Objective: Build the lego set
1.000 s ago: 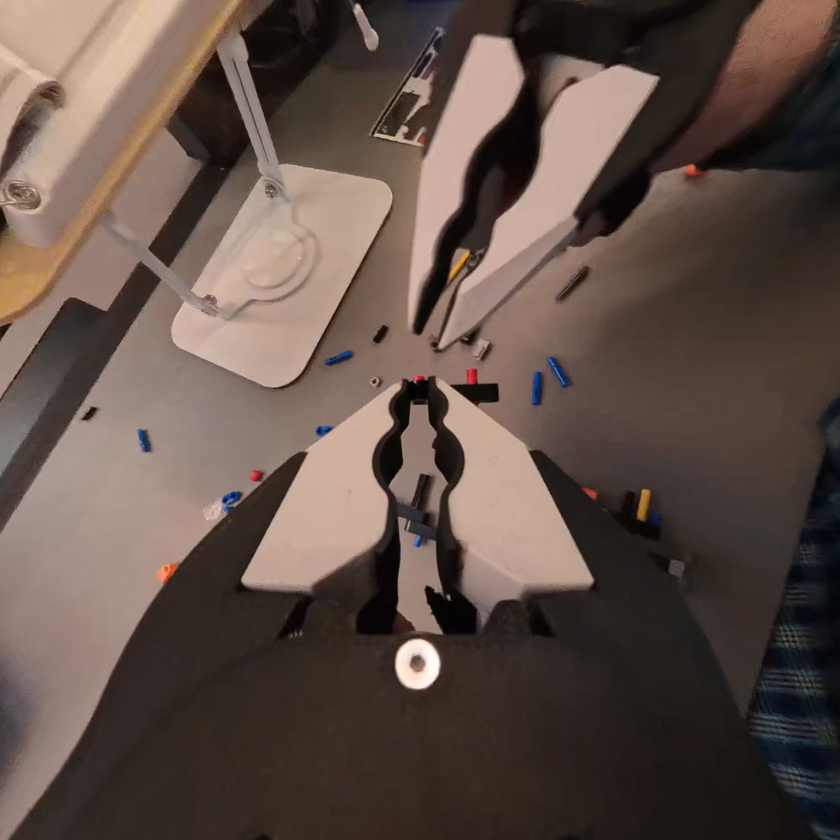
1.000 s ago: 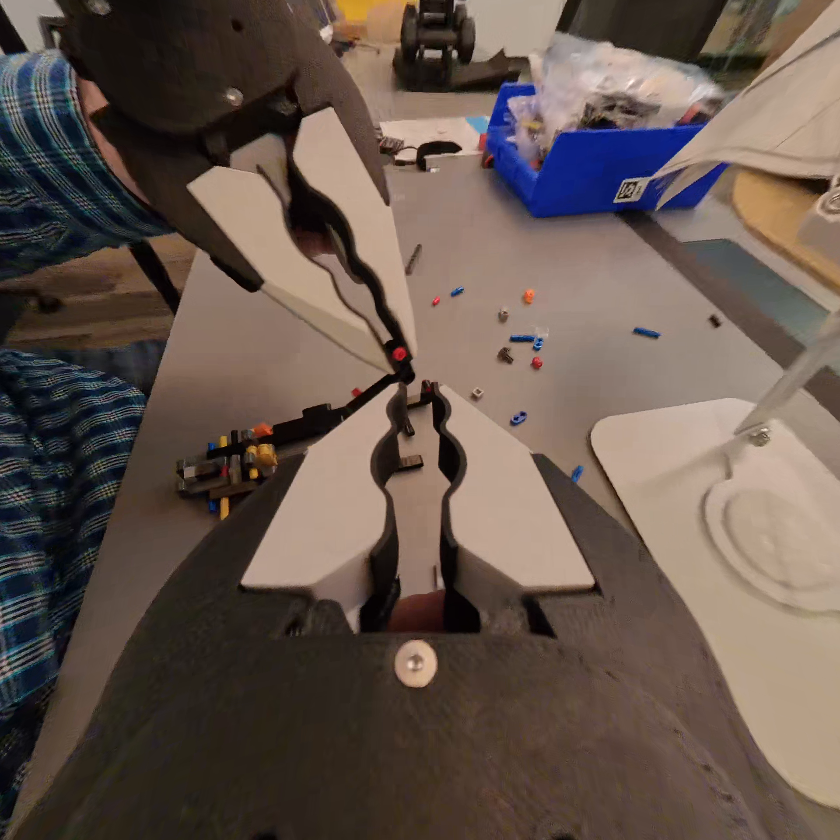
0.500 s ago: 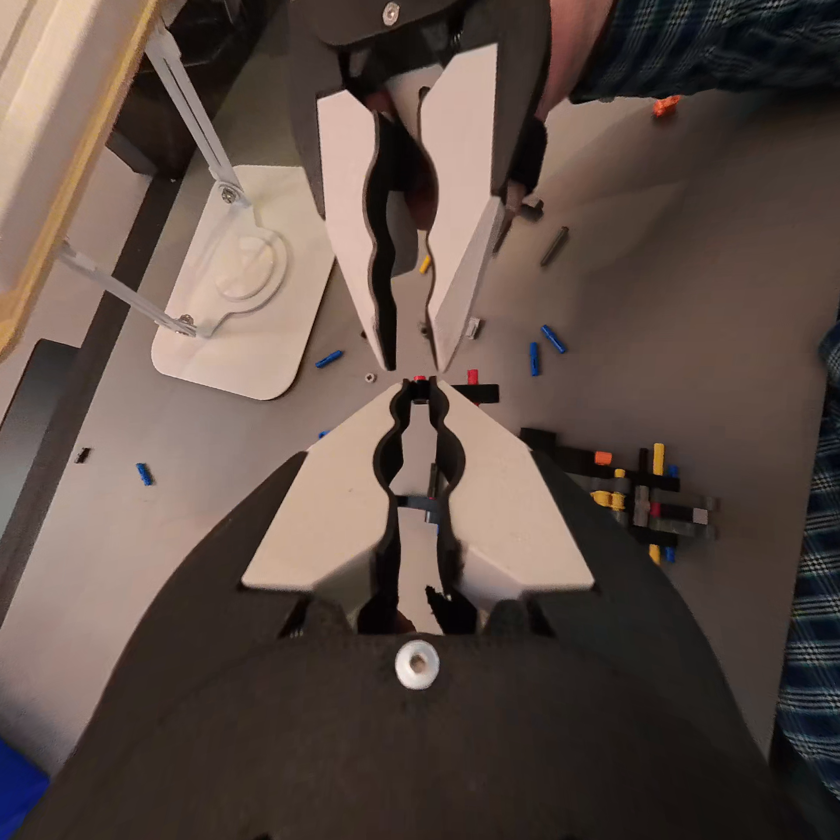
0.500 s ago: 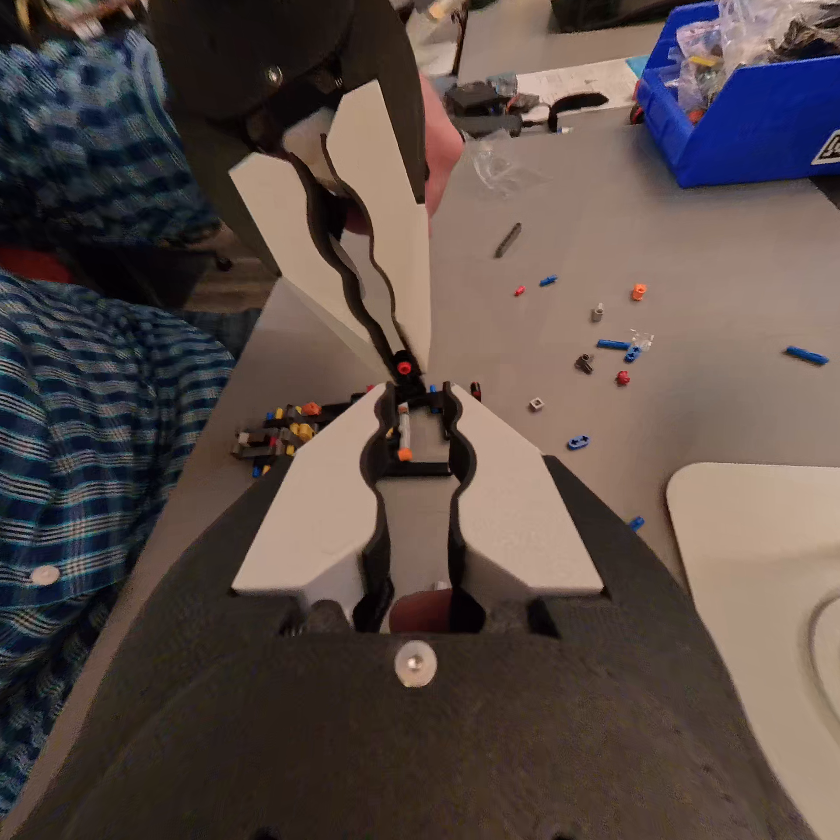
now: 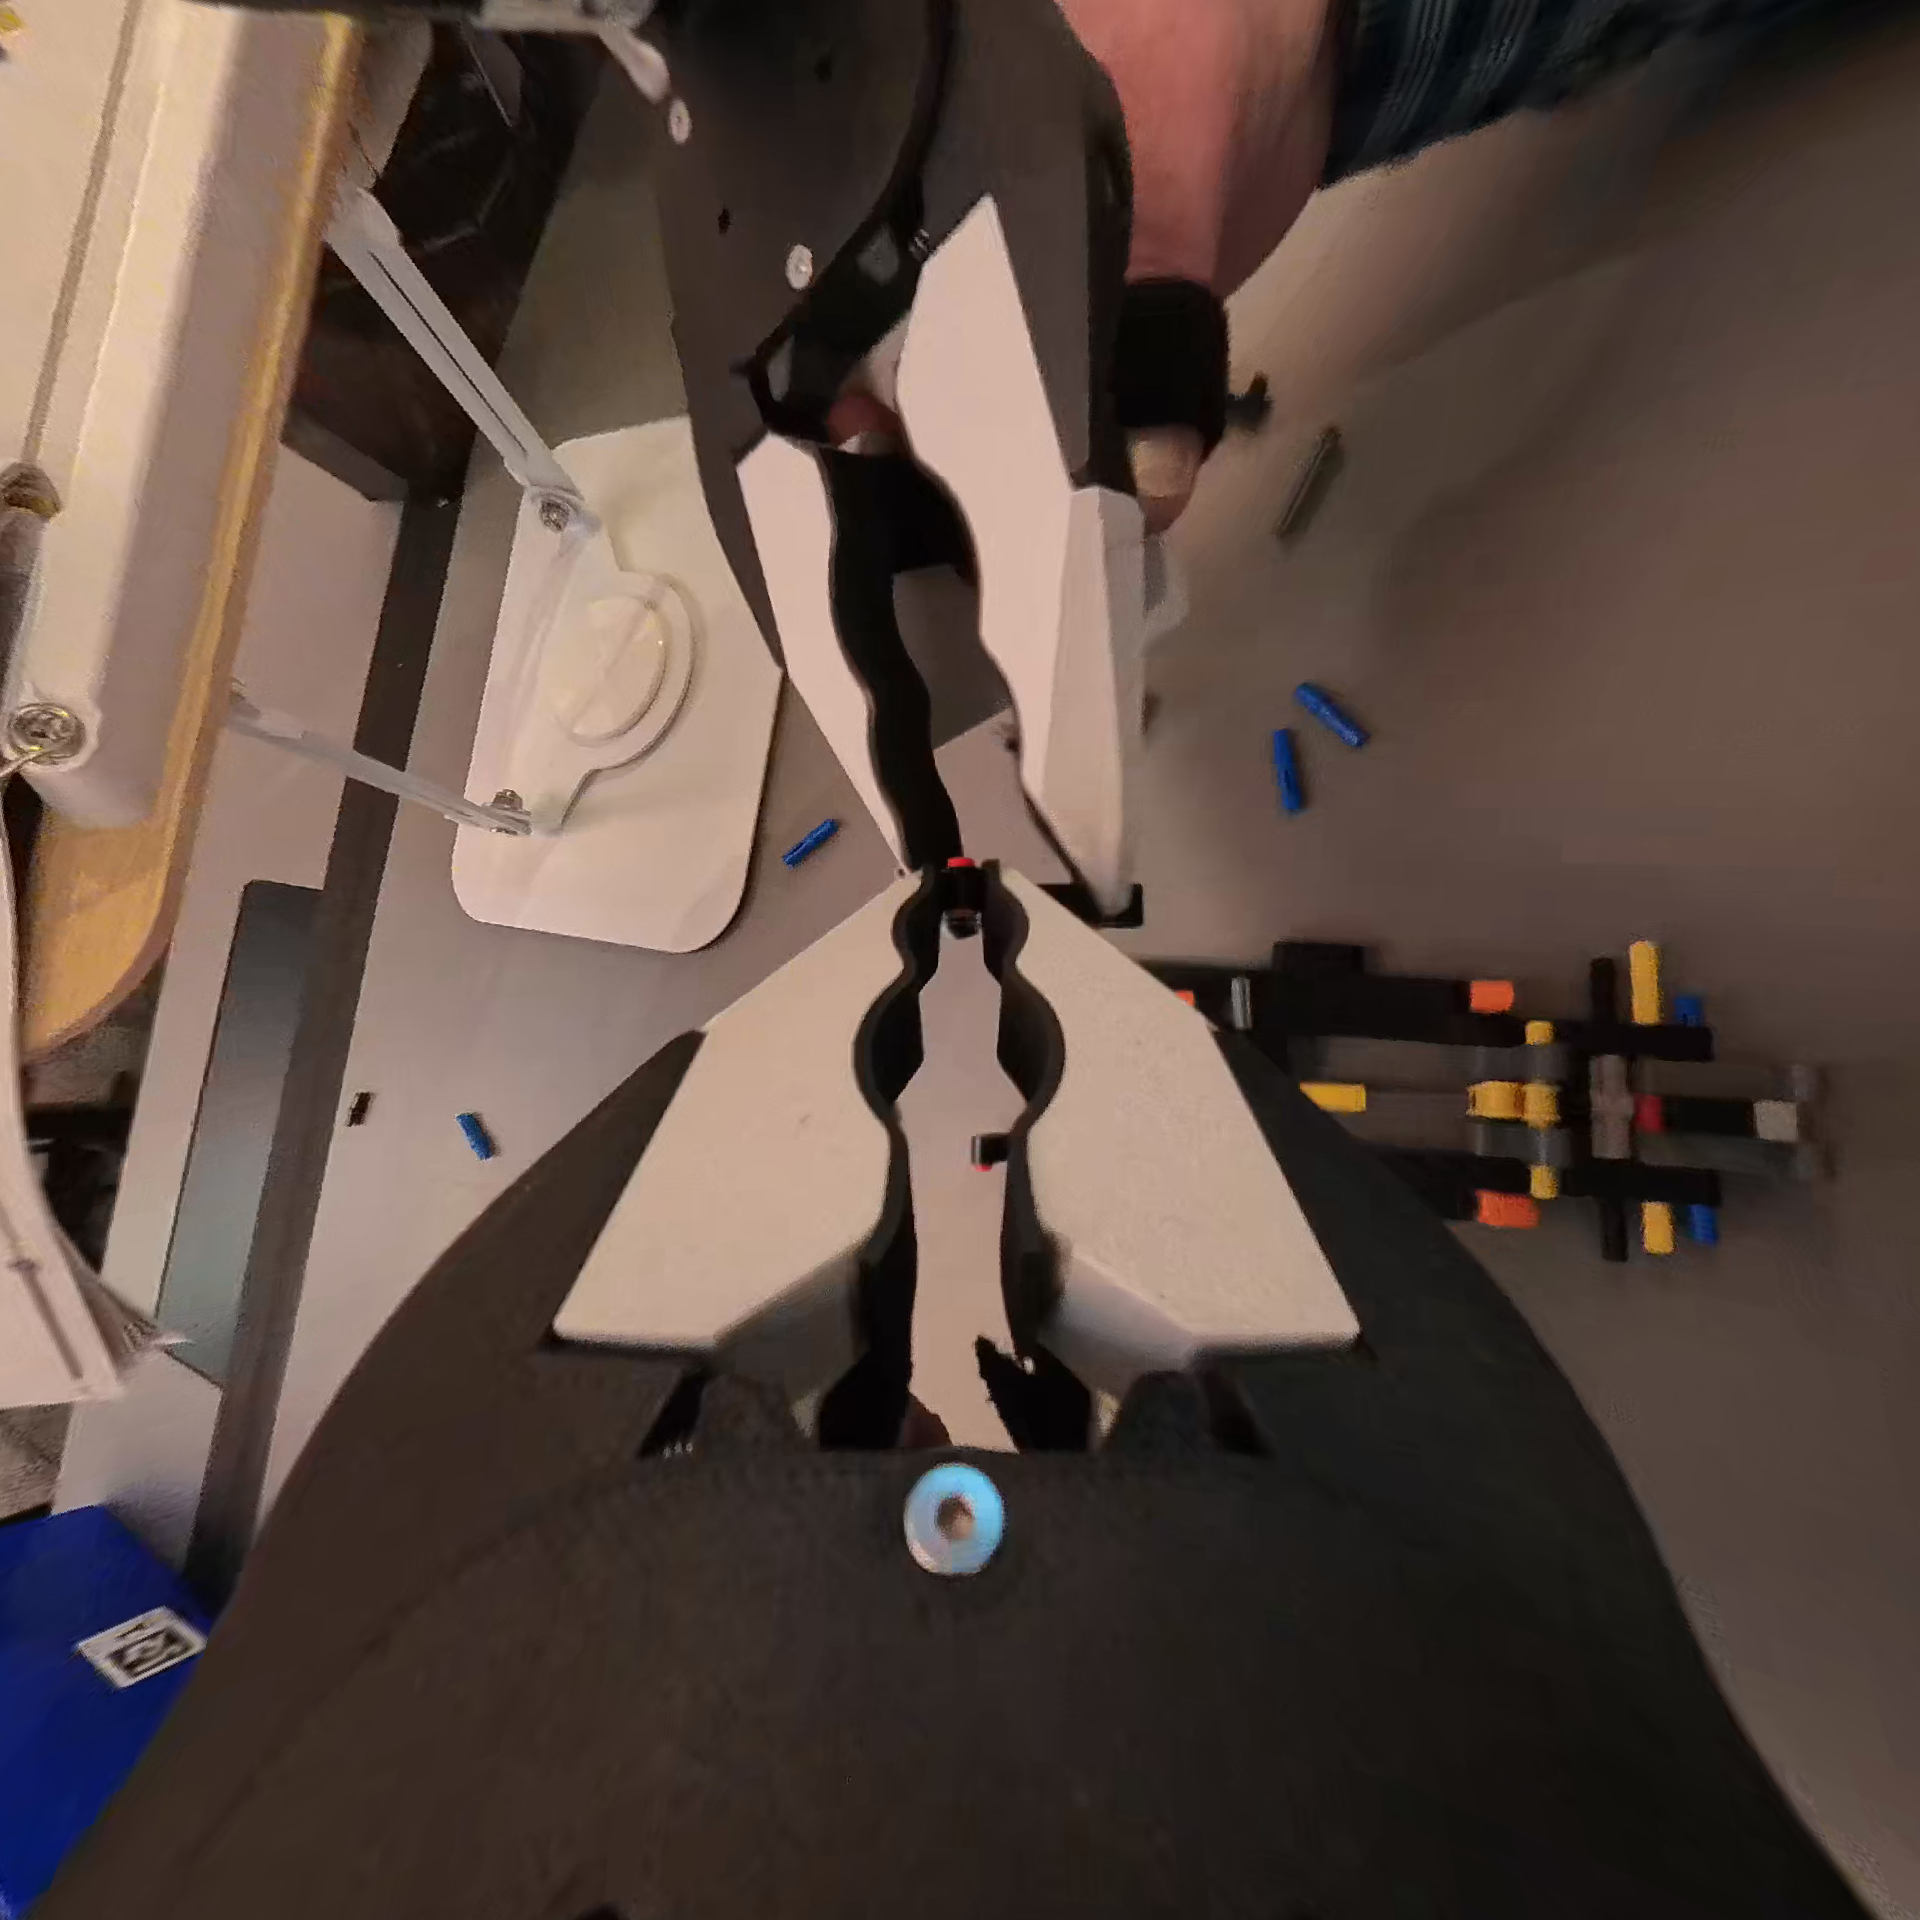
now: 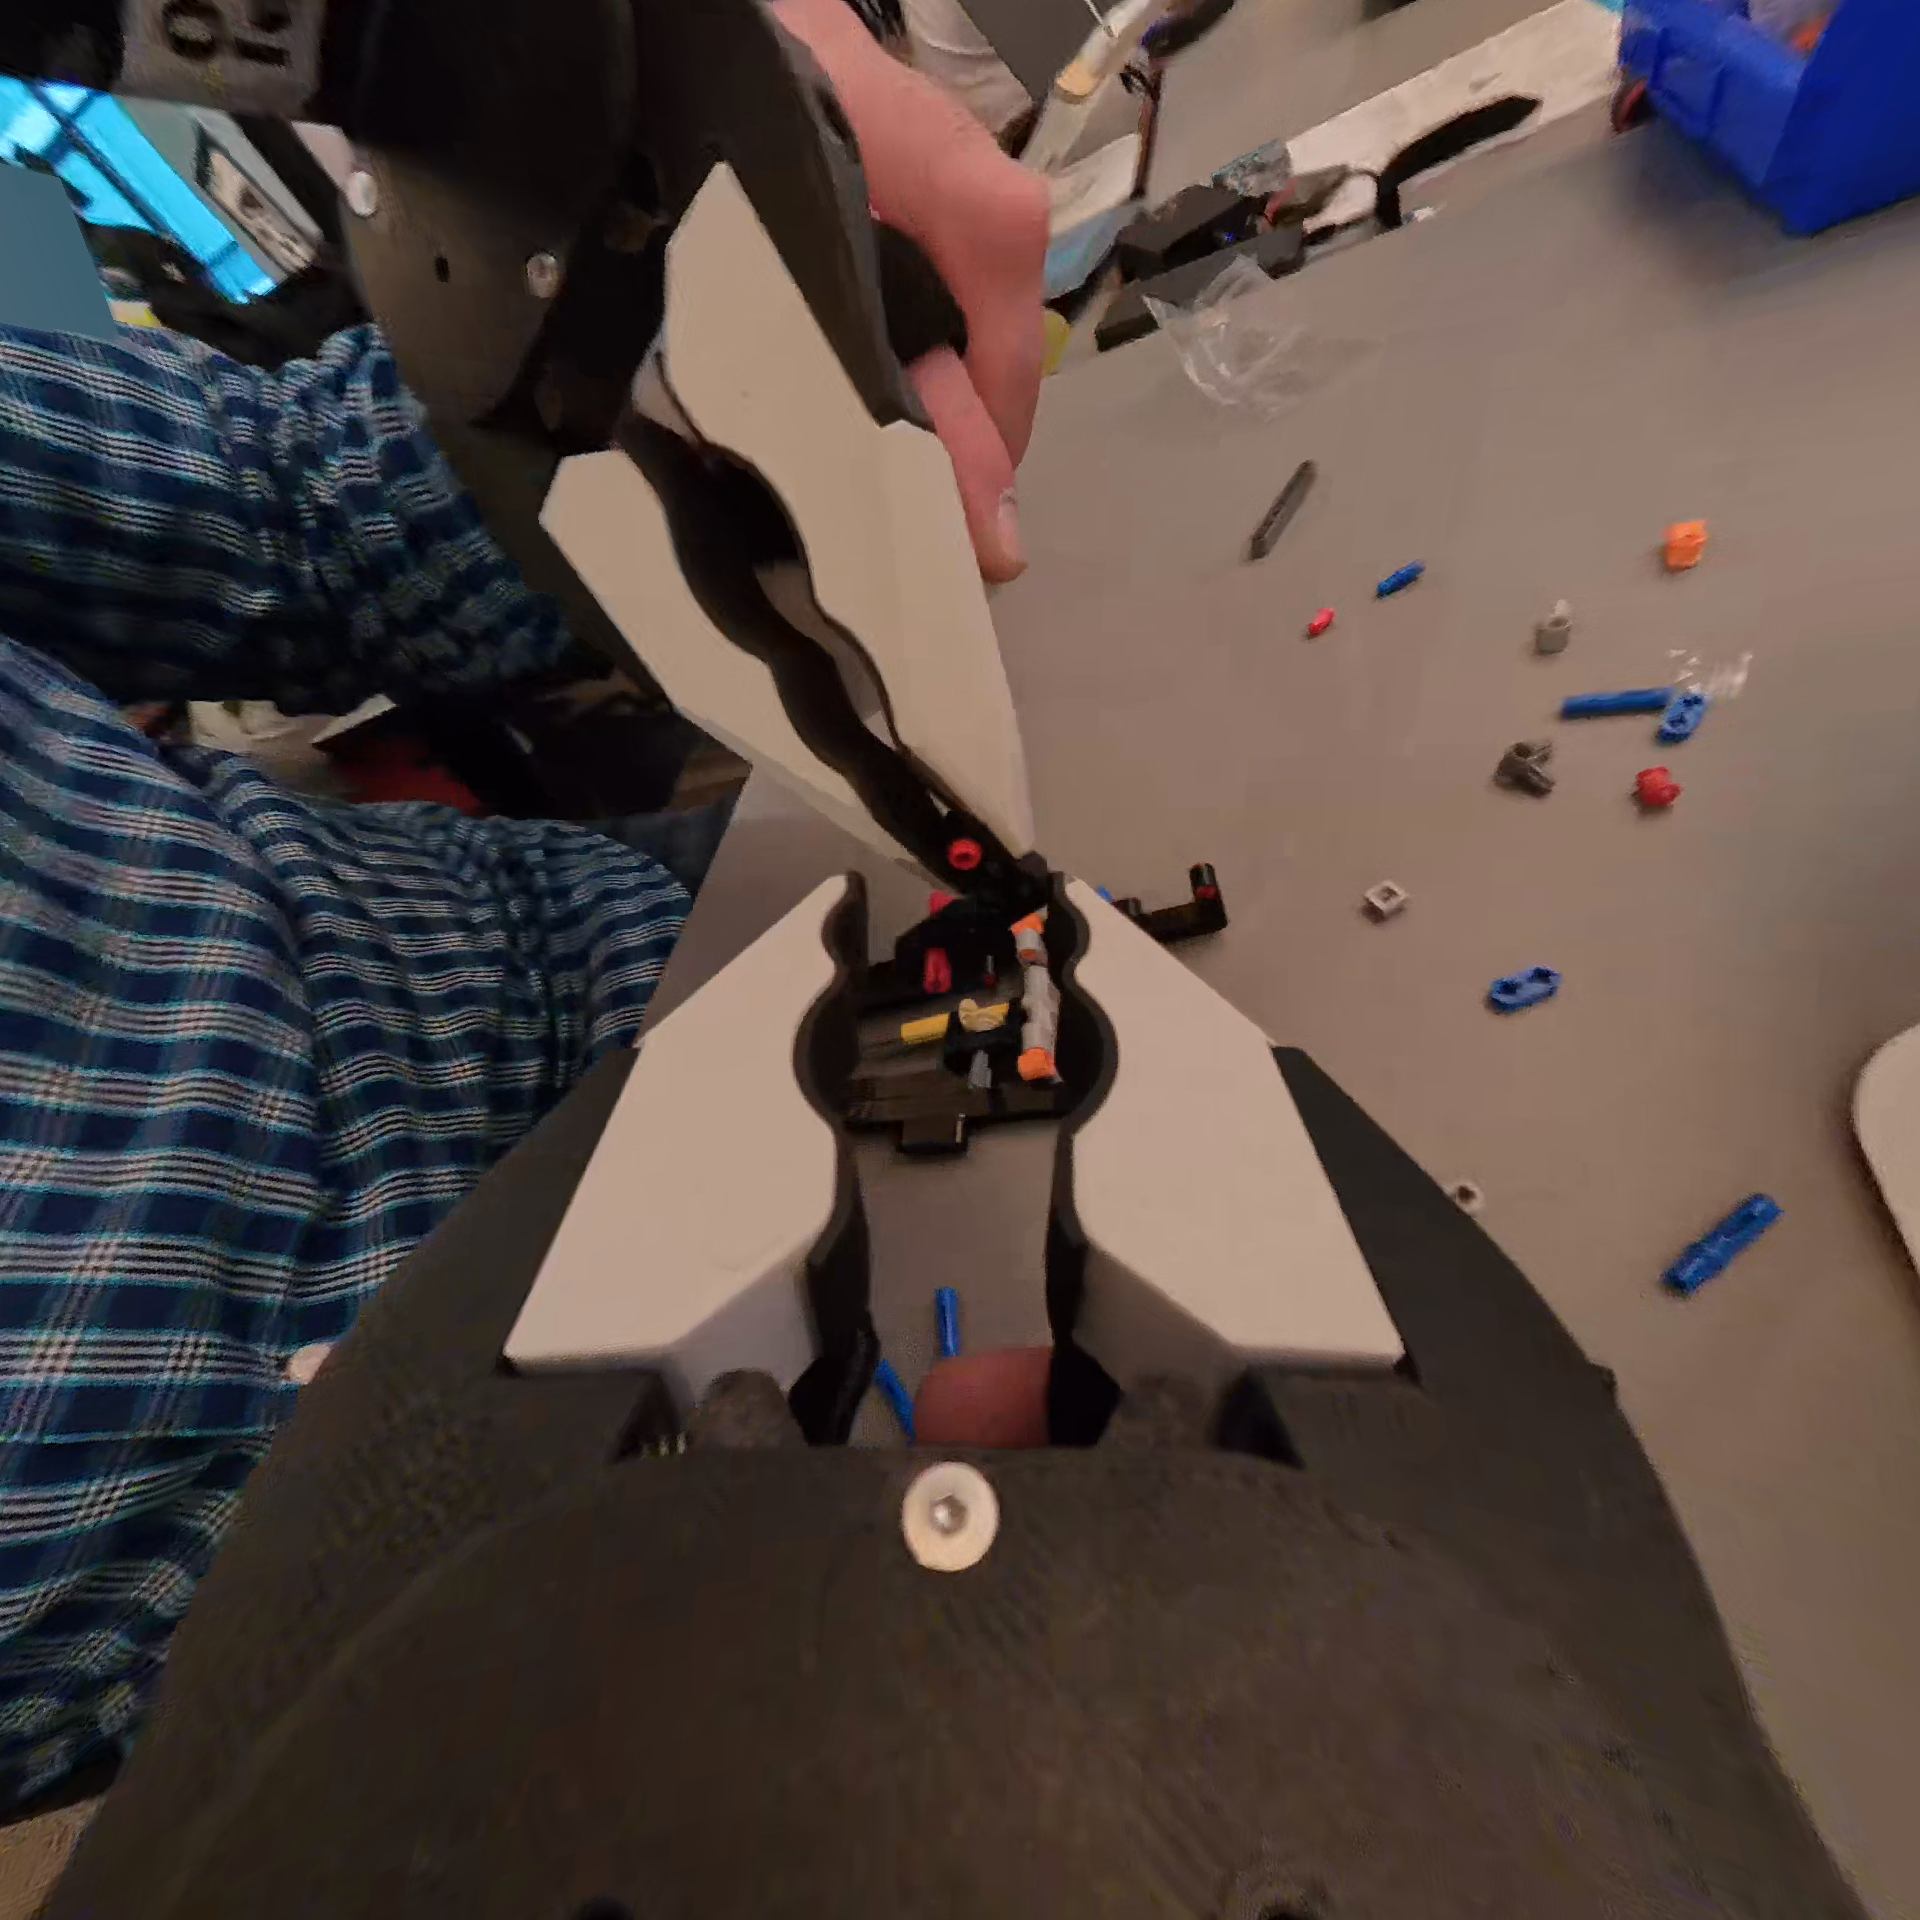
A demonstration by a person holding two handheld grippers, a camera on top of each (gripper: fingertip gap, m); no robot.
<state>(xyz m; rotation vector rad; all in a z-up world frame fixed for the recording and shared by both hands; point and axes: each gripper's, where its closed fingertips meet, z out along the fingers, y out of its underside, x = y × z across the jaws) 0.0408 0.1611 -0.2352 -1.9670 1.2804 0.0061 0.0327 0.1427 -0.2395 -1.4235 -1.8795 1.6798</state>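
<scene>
Lego assembly (image 5: pixel 1538 1101) lies flat; left claw (image 5: pixel 961 894) apparently pinches black piece (image 5: pixel 961 909), right claw (image 6: pixel 961 894) parted.

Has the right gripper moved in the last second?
Yes. In the right wrist view, its tips now frame the lego build, which lay off to the left before, so the right gripper swung left over it.

Left gripper (image 5: pixel 961 896) pinched shut, right gripper (image 6: pixel 961 904) spread, tips nearly touching.
</scene>
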